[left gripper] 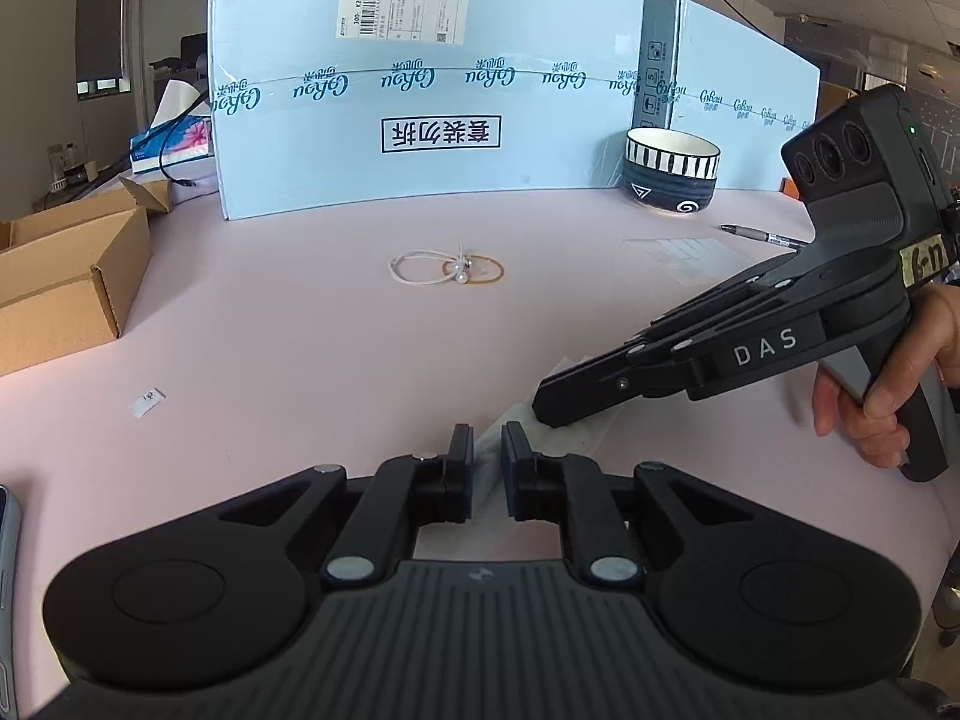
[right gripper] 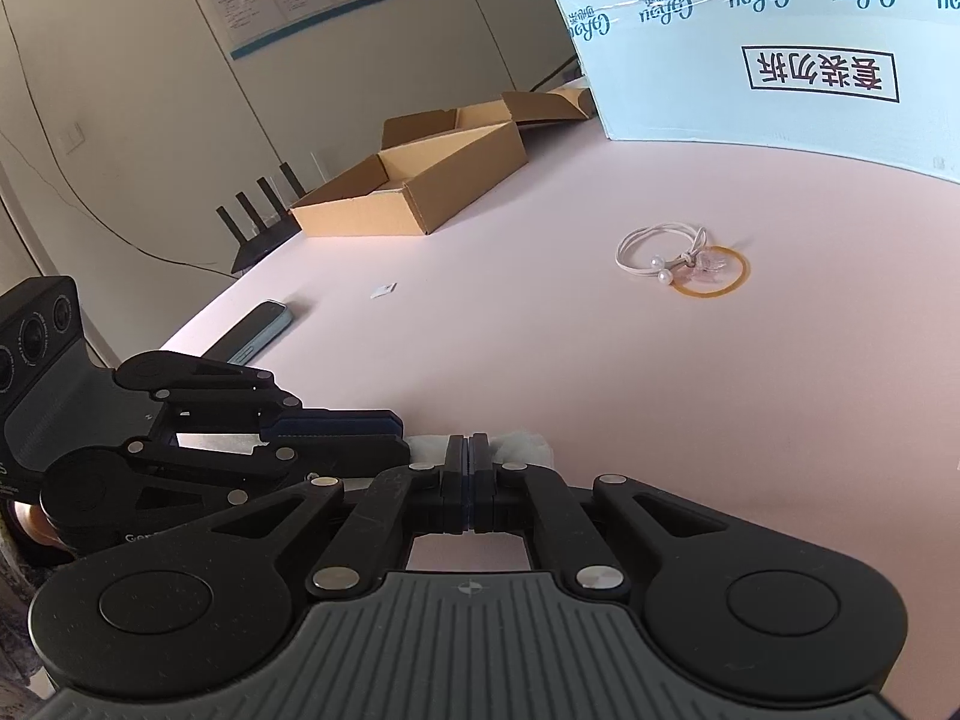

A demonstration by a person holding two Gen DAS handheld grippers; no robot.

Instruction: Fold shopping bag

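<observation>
The shopping bag (left gripper: 579, 435) is a thin, translucent white plastic bag, folded small and lying flat on the pink table near the front edge. My left gripper (left gripper: 487, 444) stands with its jaws a little apart around a bunched end of the bag. My right gripper (left gripper: 543, 405) comes in from the right with its fingers together, tips pressed on the bag. In the right wrist view my right gripper (right gripper: 471, 444) is shut on a crumpled bit of the bag (right gripper: 522, 450), and the left gripper (right gripper: 336, 429) lies beside it on the left.
A hair tie with pearls on a rubber band (left gripper: 447, 270) lies mid-table. A striped bowl (left gripper: 671, 177) and a pen (left gripper: 762, 235) are at the back right, an open cardboard box (left gripper: 66, 276) at the left, a phone (right gripper: 255, 333) near the left edge, and blue cartons (left gripper: 426, 78) behind.
</observation>
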